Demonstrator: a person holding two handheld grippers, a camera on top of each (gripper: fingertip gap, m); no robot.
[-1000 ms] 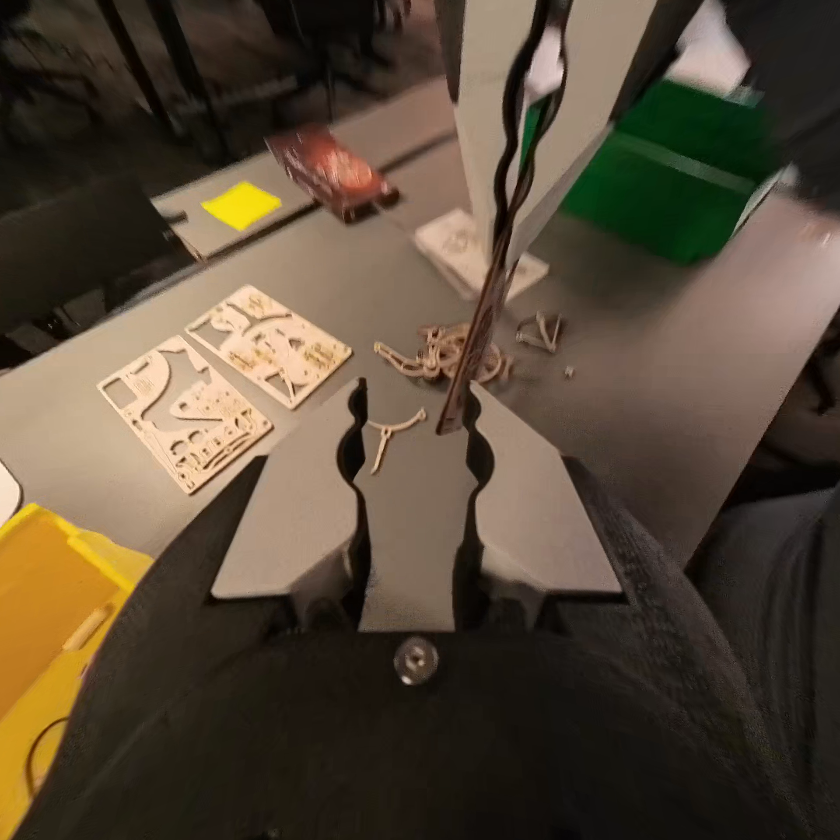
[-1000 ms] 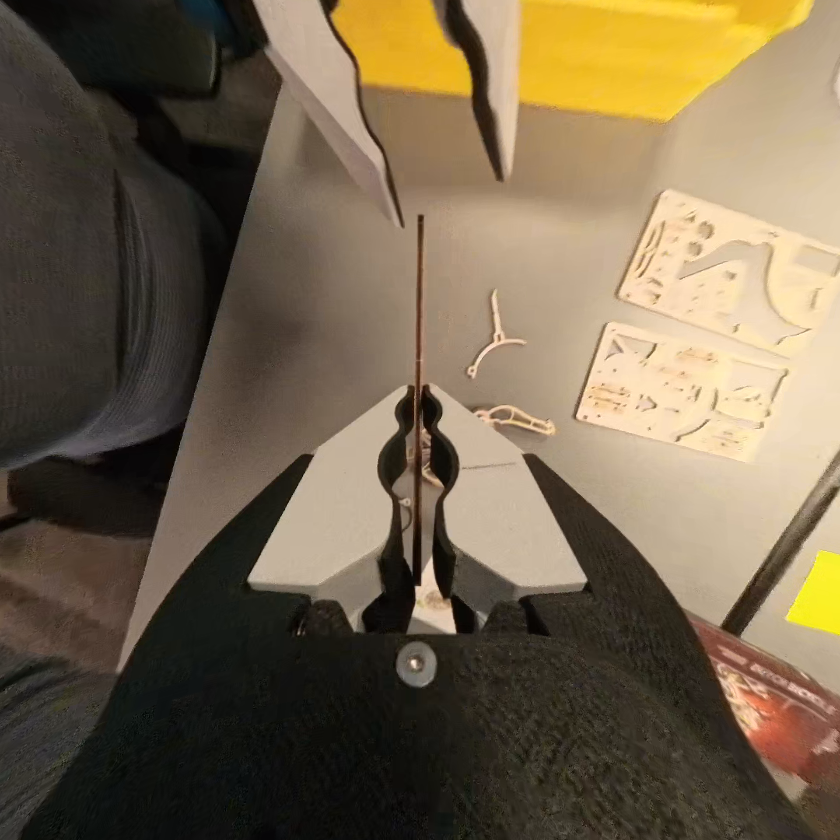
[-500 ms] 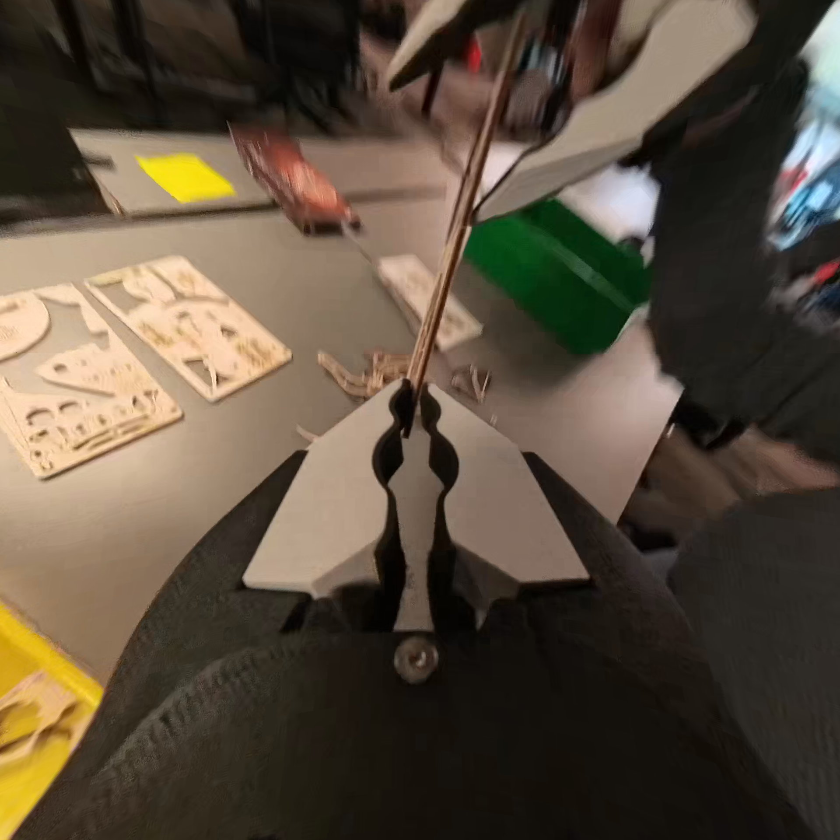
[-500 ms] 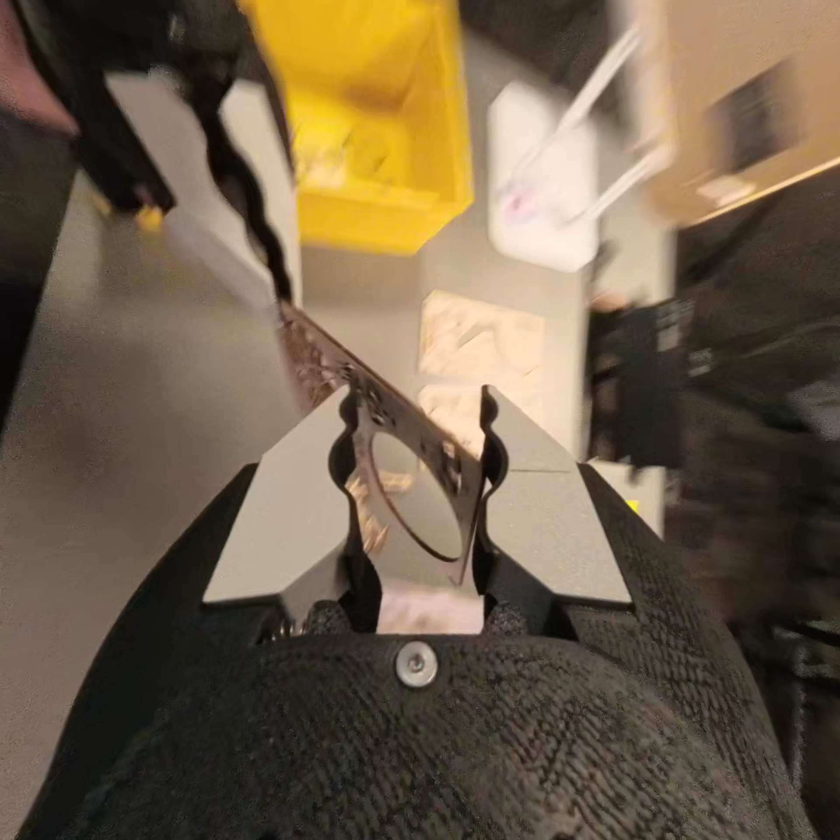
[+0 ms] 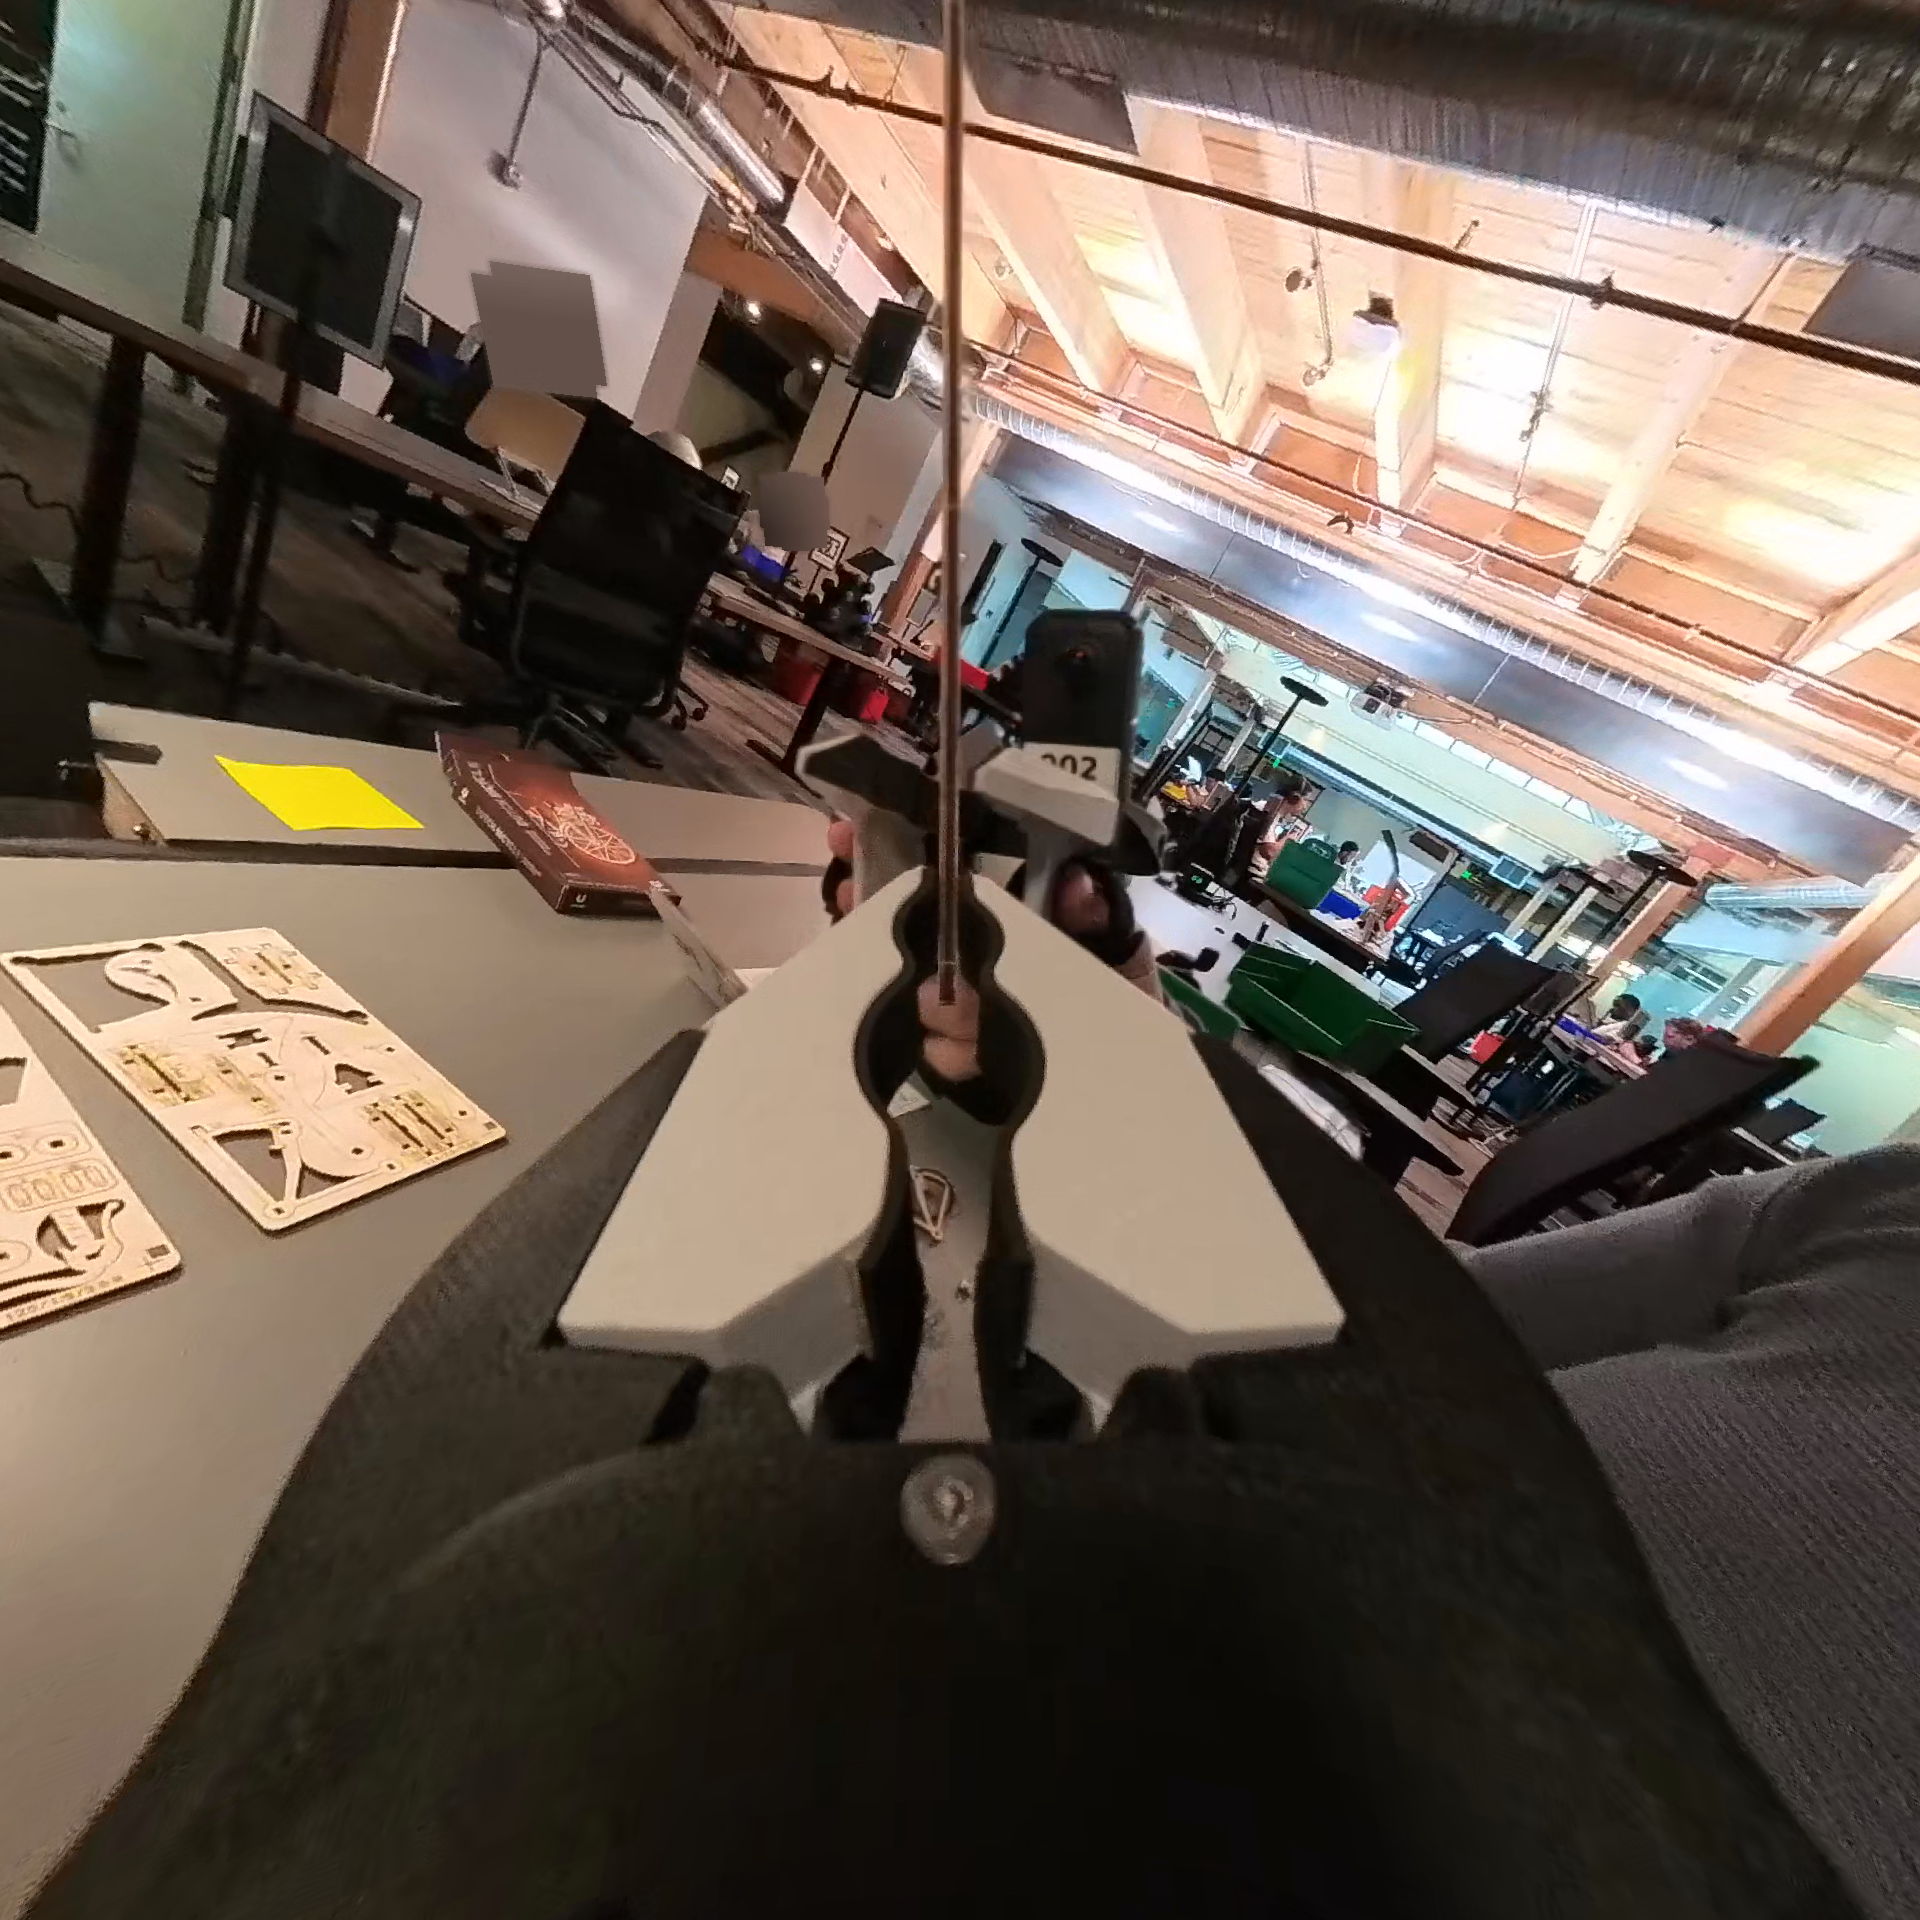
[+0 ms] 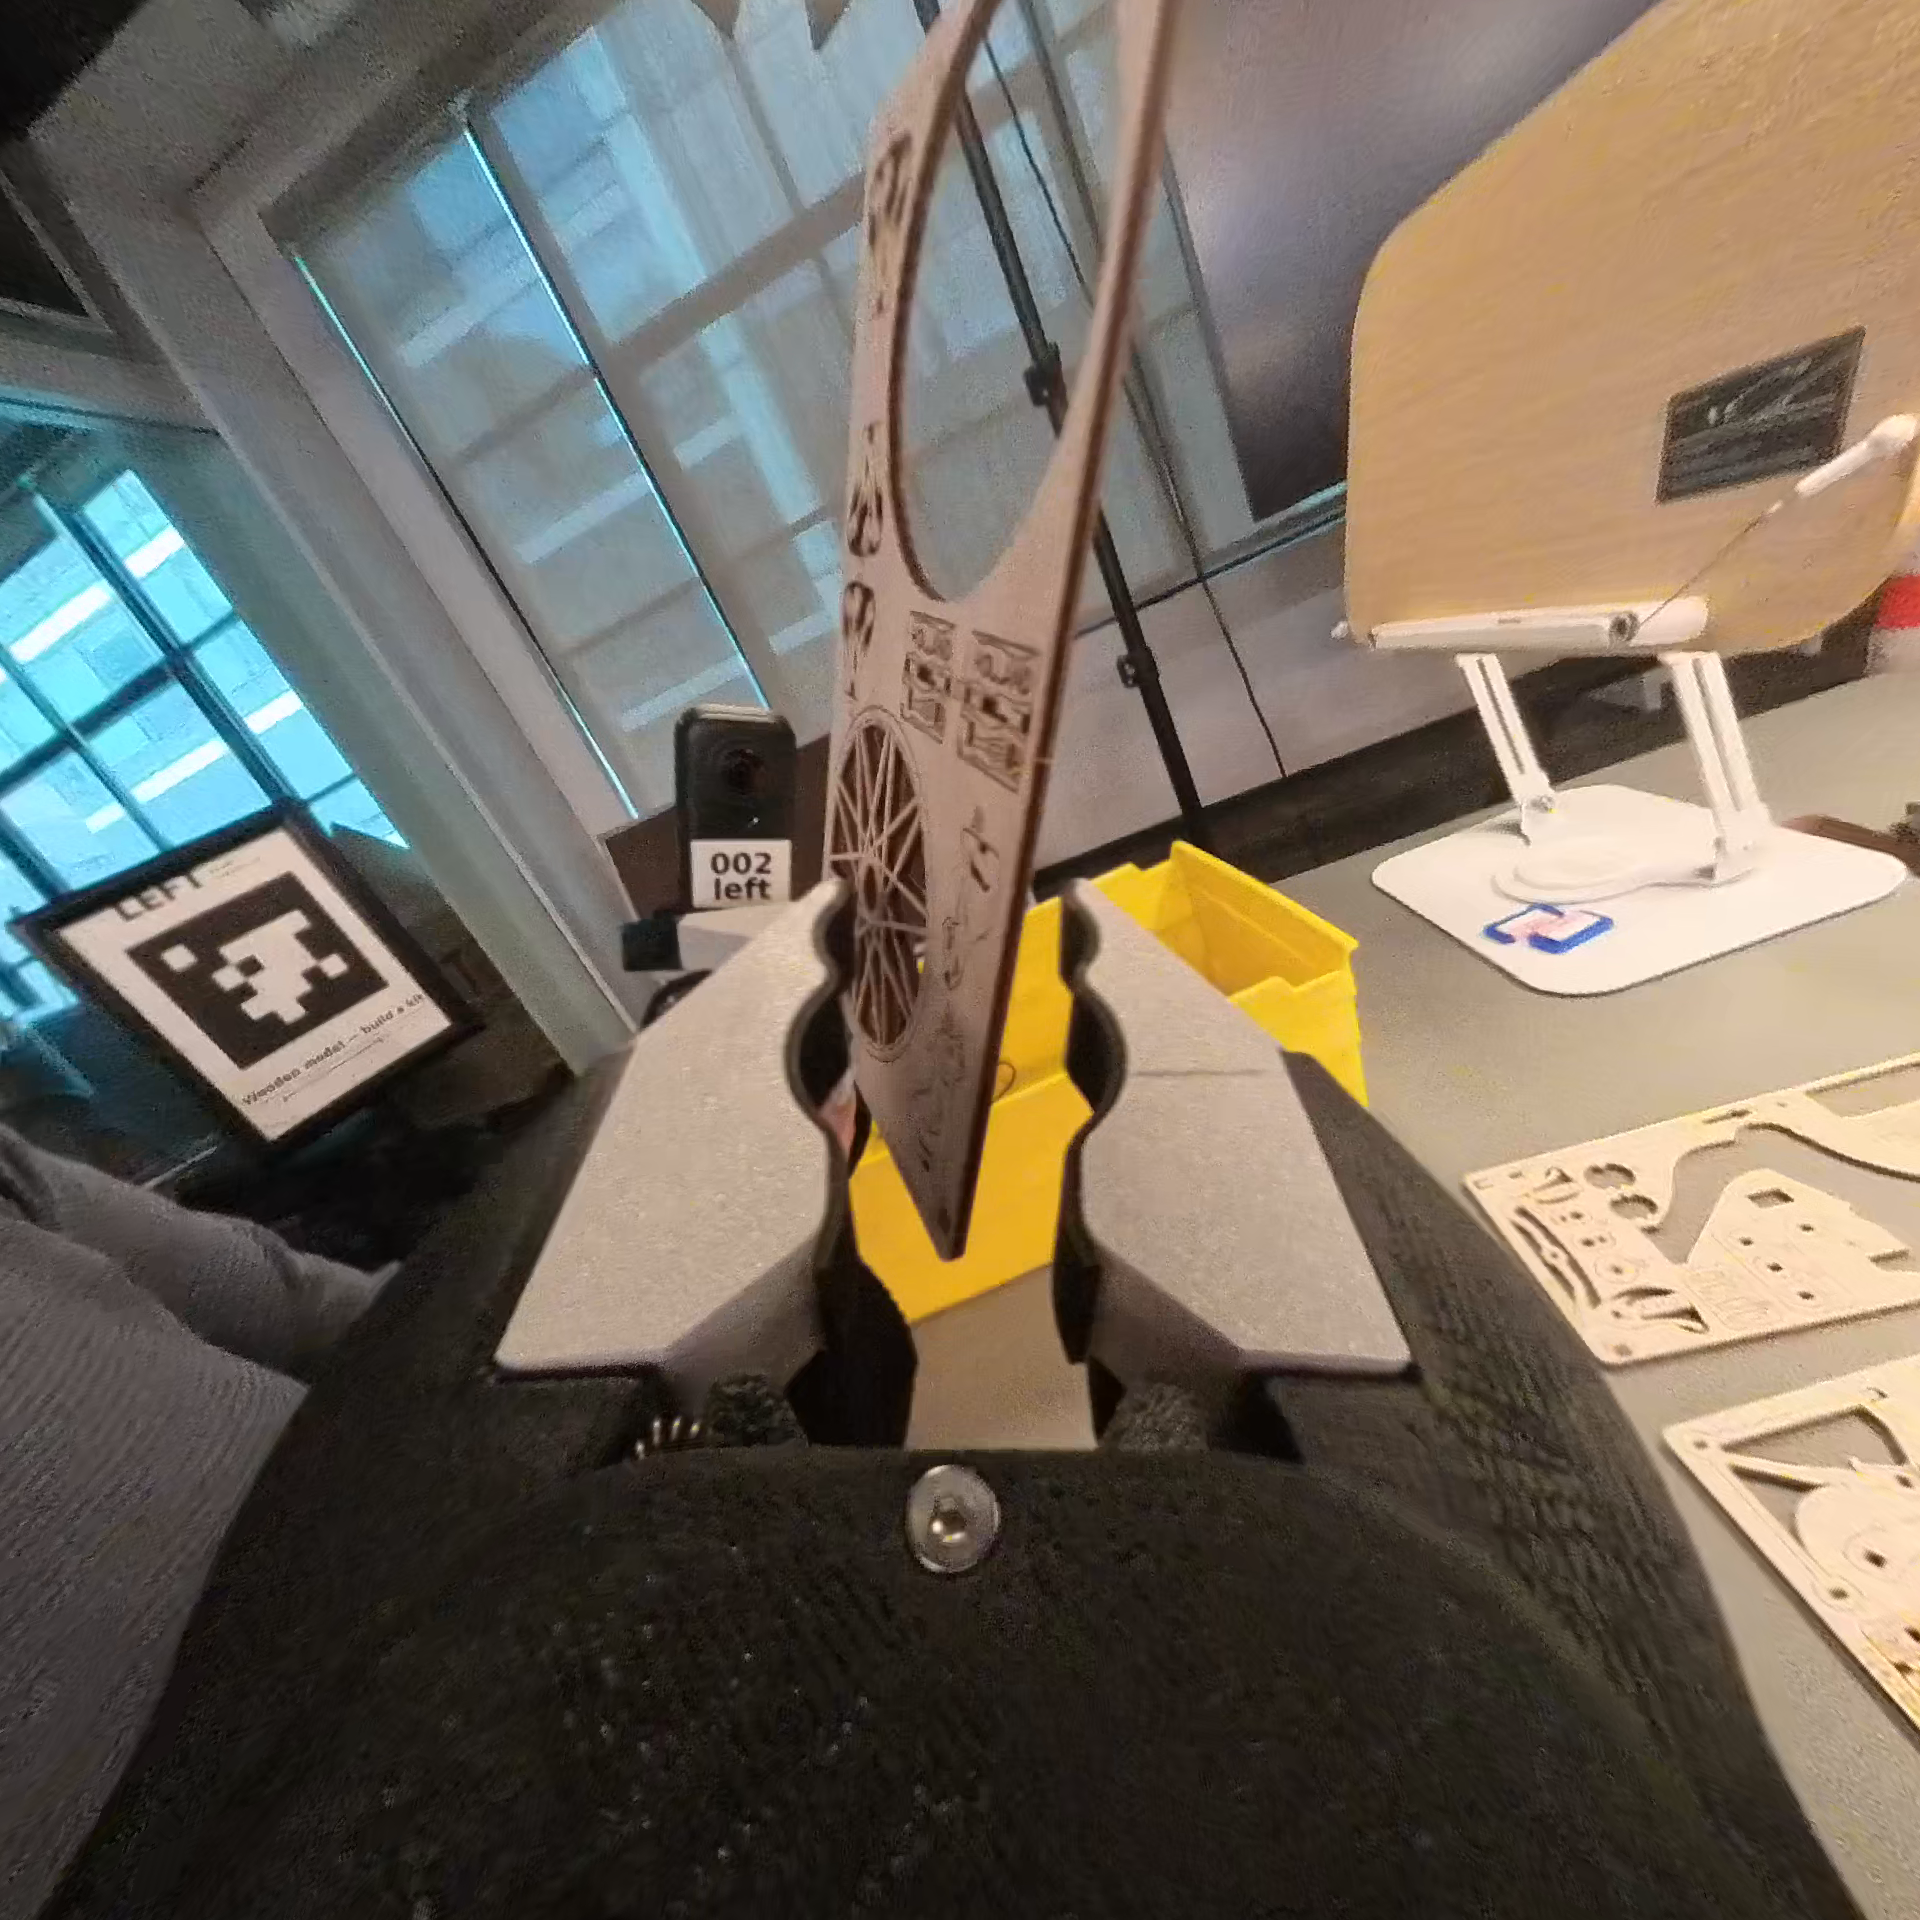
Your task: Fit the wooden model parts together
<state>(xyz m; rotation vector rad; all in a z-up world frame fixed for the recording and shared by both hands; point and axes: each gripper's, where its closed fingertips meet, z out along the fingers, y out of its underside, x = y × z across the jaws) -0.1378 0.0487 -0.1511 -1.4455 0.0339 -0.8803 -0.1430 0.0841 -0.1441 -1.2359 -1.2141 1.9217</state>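
Observation:
A thin wooden parts sheet (image 6: pixel 966 727) with a wheel pattern and a big round cut-out stands upright in the air. In the left wrist view it shows edge-on as a thin line (image 5: pixel 951 520). My left gripper (image 5: pixel 951 883) is shut on the sheet's lower edge. My right gripper (image 6: pixel 956 904) is open, its fingers (image 6: pixel 727 1091) well apart on either side of the sheet's lower corner. It also shows farther off in the left wrist view (image 5: pixel 961 779), held by a hand (image 5: pixel 1091 904). A small loose wooden part (image 5: pixel 932 1200) lies on the table below my left gripper.
Two pale cut-out sheets (image 5: pixel 312 1081) (image 6: pixel 1714 1247) lie flat on the grey table (image 5: pixel 156 1455). A yellow bin (image 6: pixel 1247 956) stands behind my right gripper, with a white stand (image 6: pixel 1642 883) to its right. A dark red box (image 5: pixel 551 831), a yellow note (image 5: pixel 312 795) and green bins (image 5: pixel 1320 1013) are farther off. My right fingertips sit around 4 cm from my left ones.
The sheet passed from my right gripper to my left: the left shut on it and the right opened. Both grippers rose from the table and tilted up.

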